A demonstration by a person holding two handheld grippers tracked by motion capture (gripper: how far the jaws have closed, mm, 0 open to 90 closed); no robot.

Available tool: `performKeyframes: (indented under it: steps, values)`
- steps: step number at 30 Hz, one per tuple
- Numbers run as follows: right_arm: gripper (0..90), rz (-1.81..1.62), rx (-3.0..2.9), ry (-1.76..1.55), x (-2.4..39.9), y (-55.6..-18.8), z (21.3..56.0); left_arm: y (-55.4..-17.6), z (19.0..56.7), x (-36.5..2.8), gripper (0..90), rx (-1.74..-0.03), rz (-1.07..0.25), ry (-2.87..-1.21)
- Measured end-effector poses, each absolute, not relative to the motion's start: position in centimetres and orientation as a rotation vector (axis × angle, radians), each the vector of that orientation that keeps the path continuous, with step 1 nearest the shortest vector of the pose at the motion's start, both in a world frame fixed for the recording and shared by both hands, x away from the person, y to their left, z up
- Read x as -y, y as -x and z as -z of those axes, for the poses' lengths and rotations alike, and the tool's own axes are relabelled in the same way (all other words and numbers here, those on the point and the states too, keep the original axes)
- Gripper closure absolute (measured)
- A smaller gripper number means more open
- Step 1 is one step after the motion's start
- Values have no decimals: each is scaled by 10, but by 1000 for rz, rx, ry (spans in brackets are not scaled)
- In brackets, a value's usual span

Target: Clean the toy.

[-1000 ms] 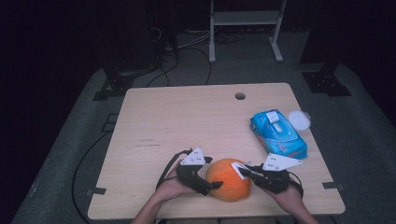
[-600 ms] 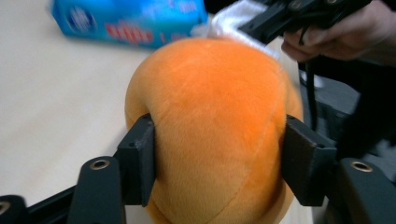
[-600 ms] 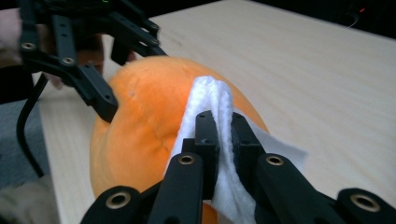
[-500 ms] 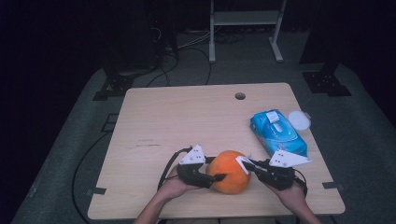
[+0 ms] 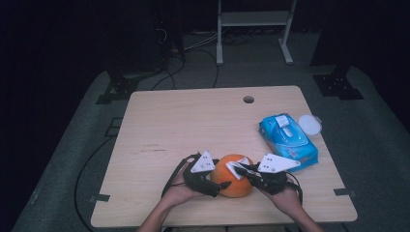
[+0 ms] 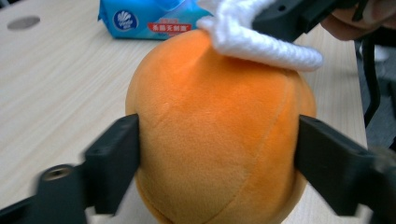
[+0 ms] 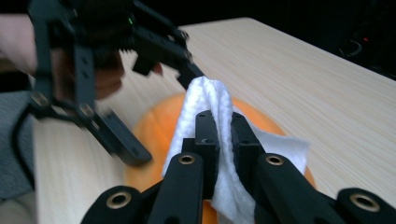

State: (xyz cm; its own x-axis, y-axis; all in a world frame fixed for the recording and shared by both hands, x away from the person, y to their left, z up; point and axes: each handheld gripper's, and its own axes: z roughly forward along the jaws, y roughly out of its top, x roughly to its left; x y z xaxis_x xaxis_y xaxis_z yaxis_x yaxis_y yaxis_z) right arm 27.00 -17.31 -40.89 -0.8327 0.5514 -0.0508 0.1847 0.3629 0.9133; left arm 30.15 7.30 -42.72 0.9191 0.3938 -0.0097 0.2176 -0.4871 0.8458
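a: orange plush ball (image 5: pixel 233 177), where does it sit?

b: on the surface (image 5: pixel 193 121), close to the near edge and a little right of that edge's middle. it's round, soft, with stitched seams.

a: what's on it?

b: a white wipe (image 5: pixel 238 165), draped over its top. in the left gripper view the wipe (image 6: pixel 261 39) shows as a thick white fold across the ball's (image 6: pixel 215 140) crown.

a: and the fingers?

b: the left gripper (image 5: pixel 218 186) has its fingers (image 6: pixel 114 163) set on either side of the ball, pressed against the plush; they have just been opening again after a squeeze, with the ball between them. the right gripper (image 5: pixel 240 171) comes in from the ball's right, fingers (image 7: pixel 208 135) closed tight on the wipe (image 7: pixel 205 100), which stands bunched up between them above the ball (image 7: pixel 156 130).

a: the hands?

b: the person's left hand (image 5: pixel 181 191) and right hand (image 5: pixel 285 195) reach in over the near edge, one on each side of the ball.

a: anything farther out?

b: a blue pack of wipes (image 5: pixel 287 140) lies by the right edge, just beyond the right gripper. a small round white lid (image 5: pixel 309 124) sits just beside that pack, nearer the far right corner. a cable hole (image 5: pixel 248 99) is near the far edge.
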Motion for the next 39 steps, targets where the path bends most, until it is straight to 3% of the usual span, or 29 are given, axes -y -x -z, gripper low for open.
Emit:
performKeyframes:
  steps: [4,8,14,16,23,26,28,31,39]
  values:
    - [836,-1440,-2285,-683,182,-273,418,-307,431,-75,128,-501,-157,-2070]
    - [836,-1417,-2276,-683,184,-272,417,-306,430,-73,256,-480,-194,-2074]
    - [836,-1432,-2260,-602,171,-265,406,-293,422,-62,285,-360,-291,-2143]
    - [837,-1406,-2264,-593,170,-266,405,-293,423,-62,273,-360,-281,-2139]
    - [840,-1383,-2277,-681,188,-267,417,-303,427,-70,102,-444,-194,-2104]
    - [840,-1390,-2279,-708,196,-267,418,-310,435,-70,94,-498,-98,-2085]
    - [840,-1389,-2278,-711,198,-267,420,-313,438,-71,145,-513,-35,-2051]
    - [839,-1378,-2248,-698,200,-266,416,-308,435,-71,298,-497,-95,-2028]
    - [839,-1362,-2220,-529,178,-251,389,-287,413,-50,342,-401,-293,-2104]
